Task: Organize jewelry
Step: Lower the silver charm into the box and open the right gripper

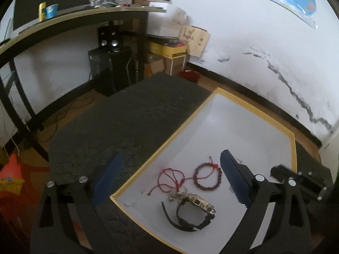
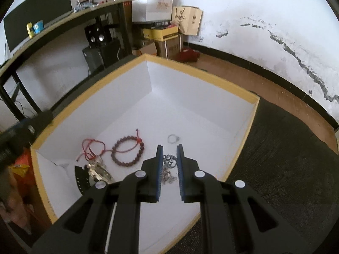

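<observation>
Right wrist: two bracelets (image 2: 126, 152), one watch (image 2: 93, 174)

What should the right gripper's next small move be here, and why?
Probably lower a little and open. The right gripper is shut on a silver chain dangling over the white box floor, beside the bead bracelet. The left gripper is open and empty.

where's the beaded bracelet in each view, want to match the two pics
Left wrist view: beaded bracelet lies lower centre-right on the box floor, between the open gripper's fingers.
Right wrist view: beaded bracelet lies left of centre, left of the gripper's fingers.
Shared landmark: the red cord lying just left of it.
</observation>
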